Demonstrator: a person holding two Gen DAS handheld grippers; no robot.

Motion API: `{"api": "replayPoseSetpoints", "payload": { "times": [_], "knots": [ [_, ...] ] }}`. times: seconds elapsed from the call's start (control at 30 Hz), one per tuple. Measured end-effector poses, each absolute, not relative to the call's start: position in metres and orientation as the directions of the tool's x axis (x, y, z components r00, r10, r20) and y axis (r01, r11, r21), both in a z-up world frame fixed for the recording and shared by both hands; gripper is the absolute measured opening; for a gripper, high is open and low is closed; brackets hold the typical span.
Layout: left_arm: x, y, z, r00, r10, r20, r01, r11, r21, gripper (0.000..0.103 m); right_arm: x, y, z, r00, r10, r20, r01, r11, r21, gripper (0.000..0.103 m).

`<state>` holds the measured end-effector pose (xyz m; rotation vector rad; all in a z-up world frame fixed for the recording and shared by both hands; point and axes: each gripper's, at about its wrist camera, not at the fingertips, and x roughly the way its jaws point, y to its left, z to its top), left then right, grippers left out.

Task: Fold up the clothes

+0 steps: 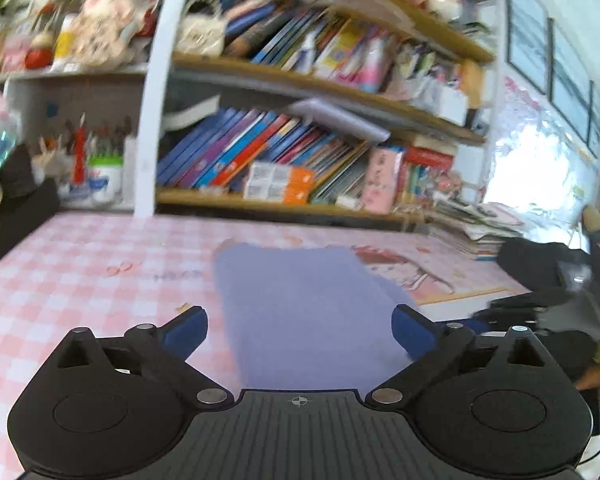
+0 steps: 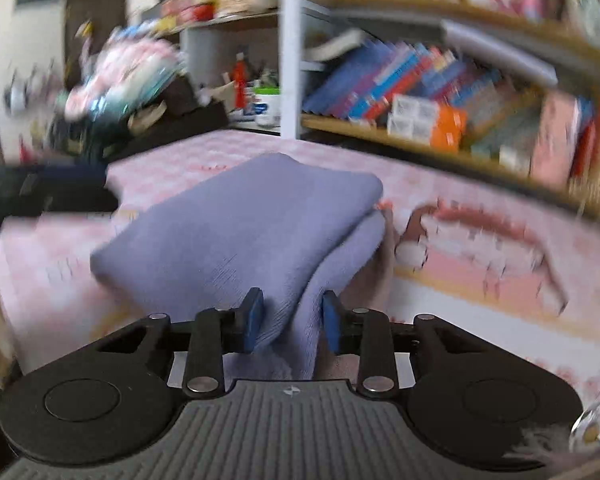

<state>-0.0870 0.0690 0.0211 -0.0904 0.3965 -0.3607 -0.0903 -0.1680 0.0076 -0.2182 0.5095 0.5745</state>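
Pinching near bunched edge of lavender knit garment (image 2: 236,236), right tool (image 2: 290,322) has blue pads pressed into fabric. Left tool (image 1: 300,330) spread wide, nothing between pads, hovering over same garment's near end. Garment lies as layered fold on pink-checked bench (image 1: 80,272). Judged soft, light, limp, drapes readily; best taken at edges or corners. Further back, white pen pot (image 1: 106,178) holds pens; bookshelf (image 1: 284,200) packed with books.

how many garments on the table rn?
1. A purple garment lies folded mid-table on the pink checked cloth, its near edge pinched in the right gripper. The left gripper is open. Others may sit out of view.
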Motion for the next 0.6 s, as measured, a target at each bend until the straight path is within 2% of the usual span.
{"api": "replayPoseSetpoints", "payload": {
  "times": [0.03, 0.07, 0.1, 0.2, 0.33, 0.43, 0.6],
  "knots": [
    [-0.082, 0.072, 0.020, 0.855, -0.365, -0.370, 0.323, 0.931, -0.172, 0.100, -0.088, -0.170, 0.009, 0.717, 0.463, -0.521, -0.560, 0.828, -0.034, 0.036],
    [-0.076, 0.075, 0.018, 0.849, -0.369, -0.377, 0.320, 0.929, -0.188, 0.100, -0.083, -0.175, 0.008, 0.698, 0.481, -0.531, -0.552, 0.833, 0.029, 0.045],
    [-0.071, 0.078, 0.017, 0.844, -0.374, -0.385, 0.317, 0.926, -0.204, 0.100, -0.077, -0.180, 0.008, 0.676, 0.501, -0.540, -0.542, 0.835, 0.097, 0.048],
    [-0.054, 0.086, 0.013, 0.827, -0.388, -0.408, 0.306, 0.918, -0.251, 0.100, -0.055, -0.201, 0.001, 0.597, 0.588, -0.546, -0.470, 0.808, 0.356, 0.051],
    [-0.033, 0.097, 0.007, 0.803, -0.406, -0.436, 0.289, 0.905, -0.311, 0.100, -0.031, -0.224, -0.006, 0.546, 0.684, -0.483, -0.337, 0.708, 0.621, 0.054],
    [-0.025, 0.096, 0.000, 0.792, -0.406, -0.456, 0.272, 0.903, -0.333, 0.100, -0.024, -0.222, -0.007, 0.553, 0.680, -0.481, -0.318, 0.706, 0.633, 0.045],
    [-0.026, 0.097, -0.011, 0.780, -0.419, -0.465, 0.250, 0.890, -0.382, 0.100, -0.037, -0.207, -0.002, 0.587, 0.636, -0.501, -0.423, 0.768, 0.480, 0.032]
  ]
}}
